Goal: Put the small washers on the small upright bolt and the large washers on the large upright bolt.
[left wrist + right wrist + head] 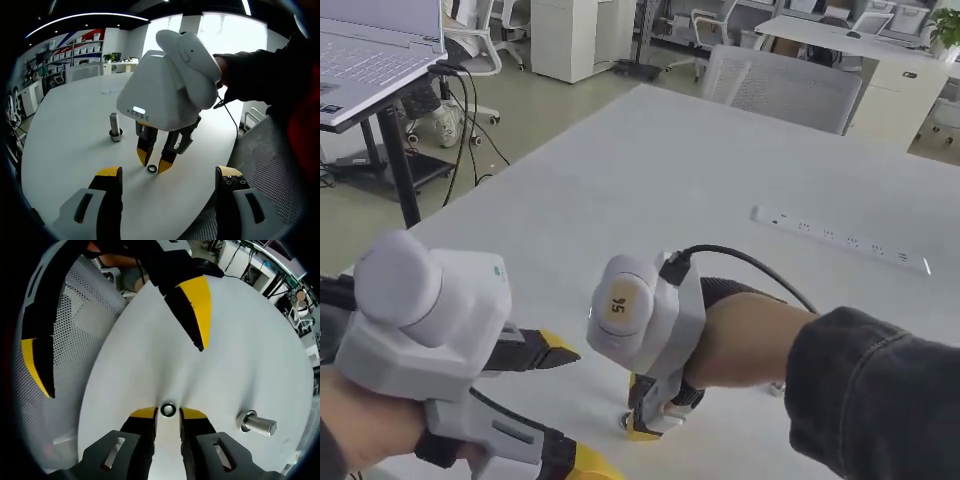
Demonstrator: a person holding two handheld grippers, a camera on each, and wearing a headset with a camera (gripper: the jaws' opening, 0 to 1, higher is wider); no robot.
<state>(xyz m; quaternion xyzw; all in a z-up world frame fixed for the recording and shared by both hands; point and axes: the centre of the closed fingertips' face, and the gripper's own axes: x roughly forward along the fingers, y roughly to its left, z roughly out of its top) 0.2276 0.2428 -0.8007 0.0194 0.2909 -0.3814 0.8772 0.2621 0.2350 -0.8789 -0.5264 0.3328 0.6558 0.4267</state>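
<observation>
Right gripper [168,413]: jaws narrowly apart, straddling a washer [168,409] that lies flat on the white table [720,180]. An upright bolt [257,423] stands near it. Left gripper [168,174]: jaws wide apart, just beside the right one. Power strip [840,240] far right, laptop [370,50] far left. I read "56" on the right gripper's housing.

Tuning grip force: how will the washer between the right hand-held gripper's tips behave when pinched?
The washer lies flat on the smooth table, so may skid. Thin ring: likely to tip on edge when squeezed. Looks metal, probably stiff, slick.
</observation>
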